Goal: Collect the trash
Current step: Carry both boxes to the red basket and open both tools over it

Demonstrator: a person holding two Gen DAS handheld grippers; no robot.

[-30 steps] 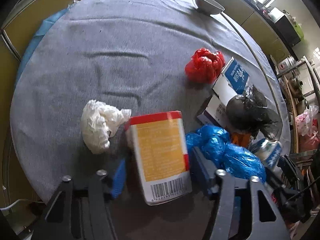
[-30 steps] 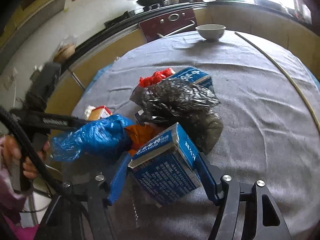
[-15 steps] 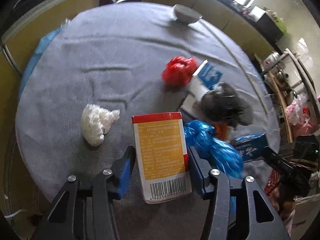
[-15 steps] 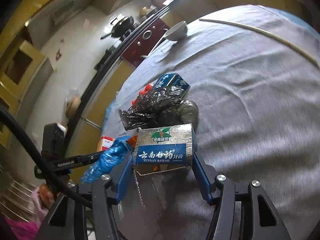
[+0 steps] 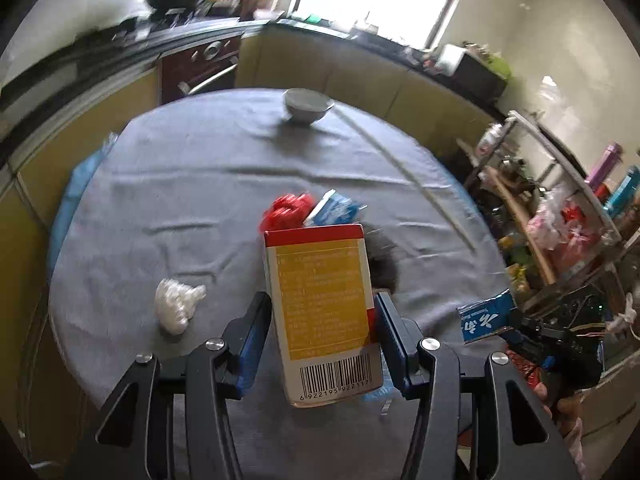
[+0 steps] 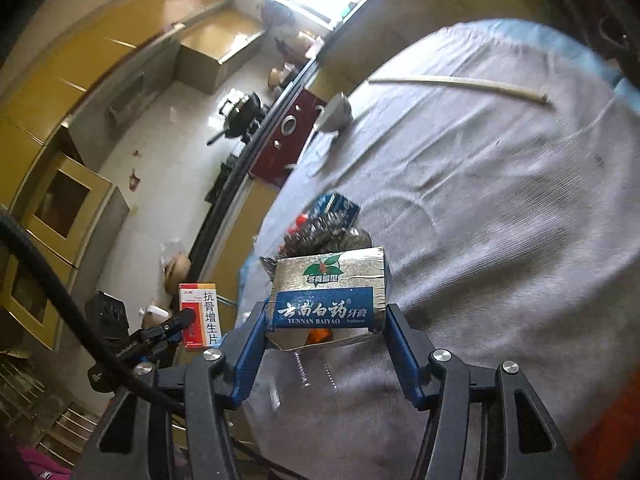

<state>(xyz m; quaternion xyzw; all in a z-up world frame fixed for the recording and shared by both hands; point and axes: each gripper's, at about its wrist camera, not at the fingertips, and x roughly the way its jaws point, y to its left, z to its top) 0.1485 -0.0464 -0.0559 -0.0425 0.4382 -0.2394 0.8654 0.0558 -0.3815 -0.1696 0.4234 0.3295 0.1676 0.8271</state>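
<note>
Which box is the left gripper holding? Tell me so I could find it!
Start at the round table with the grey cloth. Above its near edge, the left gripper clamps an upright medicine box. It is yellow with a red top band and a barcode at the bottom, unlike the blue toothpaste box.

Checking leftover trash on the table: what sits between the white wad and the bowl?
Left wrist view: nothing. Only bare grey cloth lies between the white wad and the bowl; the red bag sits off to the side.

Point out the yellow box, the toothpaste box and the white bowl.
yellow box (image 5: 322, 304): left wrist view, middle of its yellow face.
toothpaste box (image 6: 328, 292): right wrist view, centre of its printed front.
white bowl (image 5: 307, 106): left wrist view, its outer wall.
</note>
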